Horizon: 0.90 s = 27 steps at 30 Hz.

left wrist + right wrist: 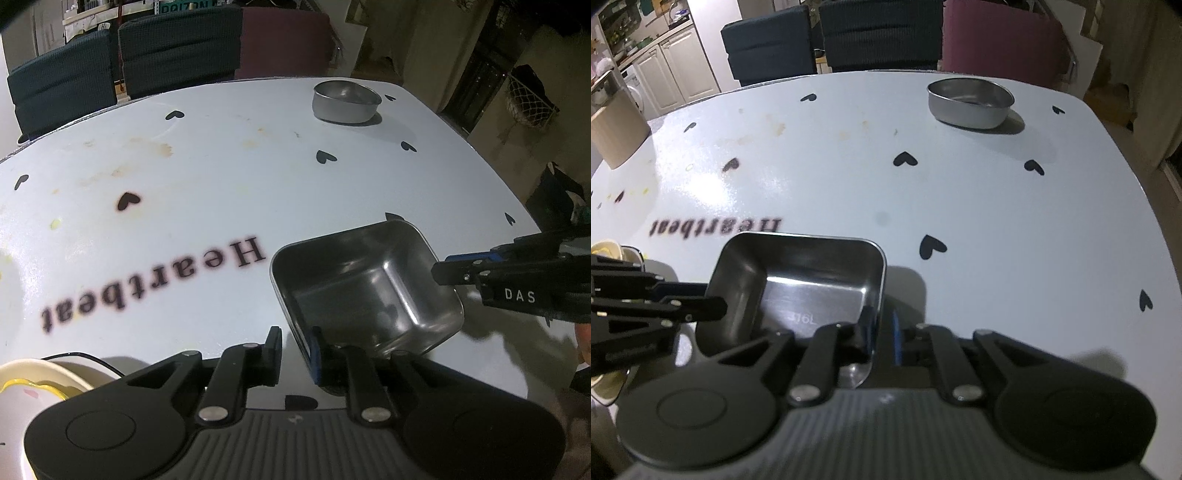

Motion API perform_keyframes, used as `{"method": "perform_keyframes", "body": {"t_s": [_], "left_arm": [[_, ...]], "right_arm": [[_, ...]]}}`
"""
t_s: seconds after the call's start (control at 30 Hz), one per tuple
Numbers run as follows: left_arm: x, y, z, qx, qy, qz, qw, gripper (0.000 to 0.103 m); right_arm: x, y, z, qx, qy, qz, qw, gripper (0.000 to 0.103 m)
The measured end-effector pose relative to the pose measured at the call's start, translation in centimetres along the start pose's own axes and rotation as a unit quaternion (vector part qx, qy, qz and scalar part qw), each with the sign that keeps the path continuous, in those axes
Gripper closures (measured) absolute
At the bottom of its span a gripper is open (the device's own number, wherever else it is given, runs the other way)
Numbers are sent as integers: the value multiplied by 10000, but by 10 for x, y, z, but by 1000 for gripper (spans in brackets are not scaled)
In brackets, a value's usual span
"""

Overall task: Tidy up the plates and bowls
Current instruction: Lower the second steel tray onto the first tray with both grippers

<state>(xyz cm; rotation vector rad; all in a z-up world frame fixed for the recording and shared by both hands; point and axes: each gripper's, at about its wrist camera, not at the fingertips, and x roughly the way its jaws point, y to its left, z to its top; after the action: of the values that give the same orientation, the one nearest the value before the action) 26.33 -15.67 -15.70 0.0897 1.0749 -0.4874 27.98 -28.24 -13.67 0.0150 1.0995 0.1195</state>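
A square steel bowl (365,291) (801,288) is held just above the white table. My left gripper (295,350) straddles the bowl's near-left wall, its jaws a little apart. My right gripper (882,332) is shut on the bowl's right rim. Each gripper also shows in the other view: the right (517,284), the left (653,306). A round steel bowl (345,101) (971,103) stands at the table's far side. A cream bowl with a yellow rim (40,384) (607,251) sits at the near left.
The white tablecloth (221,184) (997,221) has black hearts and the word "Heartbeat". Dark chairs (177,44) and a maroon chair (997,37) stand behind the table. A beige box (617,133) stands at the far left edge.
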Motion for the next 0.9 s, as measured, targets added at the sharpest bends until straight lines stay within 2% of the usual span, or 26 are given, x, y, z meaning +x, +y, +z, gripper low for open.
{"method": "perform_keyframes", "body": {"t_s": [0.5,0.77,0.9], "left_arm": [[-1,0,1,-30,15,-11,10000,80],[-2,1,1,-65,-2,-3,10000,80],[-3,1,1,-90,-16,7,10000,80]], "right_arm": [[8,-8,2,94,2,182,9998,92],[11,-3,-2,-211,14,183,9996,92],[9,-4,-4,-251,-38,316,9992,92]]}}
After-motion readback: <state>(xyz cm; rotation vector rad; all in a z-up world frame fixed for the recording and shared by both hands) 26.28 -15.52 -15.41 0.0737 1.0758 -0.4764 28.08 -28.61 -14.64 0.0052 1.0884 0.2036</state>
